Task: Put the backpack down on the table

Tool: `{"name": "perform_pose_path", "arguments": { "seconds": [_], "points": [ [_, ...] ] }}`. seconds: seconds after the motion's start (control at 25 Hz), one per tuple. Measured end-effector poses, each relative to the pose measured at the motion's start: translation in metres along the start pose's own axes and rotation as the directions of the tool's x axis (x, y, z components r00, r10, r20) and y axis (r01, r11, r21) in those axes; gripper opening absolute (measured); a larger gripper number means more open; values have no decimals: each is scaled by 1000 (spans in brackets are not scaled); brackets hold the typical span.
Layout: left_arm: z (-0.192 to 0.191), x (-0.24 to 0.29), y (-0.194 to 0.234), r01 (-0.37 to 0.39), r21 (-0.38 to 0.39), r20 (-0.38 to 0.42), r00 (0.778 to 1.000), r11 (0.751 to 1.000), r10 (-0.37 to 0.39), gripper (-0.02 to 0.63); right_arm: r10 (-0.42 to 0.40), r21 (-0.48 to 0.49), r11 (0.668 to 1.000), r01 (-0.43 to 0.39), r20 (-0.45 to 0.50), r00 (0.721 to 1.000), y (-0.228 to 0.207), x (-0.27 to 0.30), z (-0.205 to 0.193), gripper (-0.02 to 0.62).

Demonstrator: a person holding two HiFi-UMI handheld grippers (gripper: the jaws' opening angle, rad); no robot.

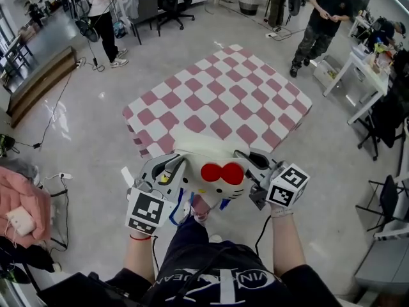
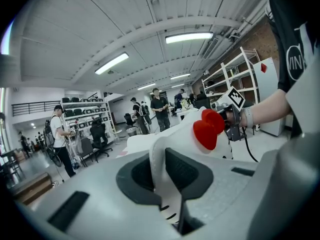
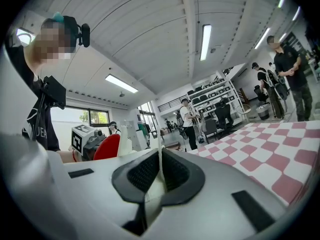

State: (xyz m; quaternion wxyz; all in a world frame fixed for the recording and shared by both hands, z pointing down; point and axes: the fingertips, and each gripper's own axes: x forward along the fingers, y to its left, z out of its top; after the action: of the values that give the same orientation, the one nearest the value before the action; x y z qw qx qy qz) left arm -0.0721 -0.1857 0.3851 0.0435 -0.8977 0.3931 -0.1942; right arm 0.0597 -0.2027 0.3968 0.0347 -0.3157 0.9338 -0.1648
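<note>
**Bring the backpack over the checked table before lowering it**

The person stands close to the near corner of the table [image 1: 255, 101], which has a pink and white checked top. The white backpack [image 1: 203, 151] hangs in the air between the two grippers, in front of the person's body. As I judge it, the bag is at the table's near edge and does not rest on it yet. The red bow [image 1: 222, 173] on the bag faces upward.

The left gripper [image 1: 171, 173] is clenched on a thick fold of the white fabric [image 2: 162, 156]; its own view shows the fold pressed between the jaws. The right gripper [image 1: 254, 166] is clamped on the bag's other side, but only on a thin edge of fabric [image 3: 159, 166].

To do this step well, I think both grippers should go forward together and at the same height, so that the bag is neither stretched nor twisted. The thin hold on the right could slip, so pulling the grippers apart is better avoided. The bag should come over the middle of the checked top, then go down slowly until its bottom lies flat and the fabric becomes slack. Only then should the jaws let go
</note>
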Motion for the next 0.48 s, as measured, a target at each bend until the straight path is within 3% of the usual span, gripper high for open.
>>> {"name": "perform_pose_path", "arguments": {
  "seconds": [0.48],
  "points": [
    [-8, 58, 48, 70, -9, -16, 997, 998, -70, 44, -59, 27, 998, 59, -9, 998, -56, 41, 6, 11]
  ]
}}
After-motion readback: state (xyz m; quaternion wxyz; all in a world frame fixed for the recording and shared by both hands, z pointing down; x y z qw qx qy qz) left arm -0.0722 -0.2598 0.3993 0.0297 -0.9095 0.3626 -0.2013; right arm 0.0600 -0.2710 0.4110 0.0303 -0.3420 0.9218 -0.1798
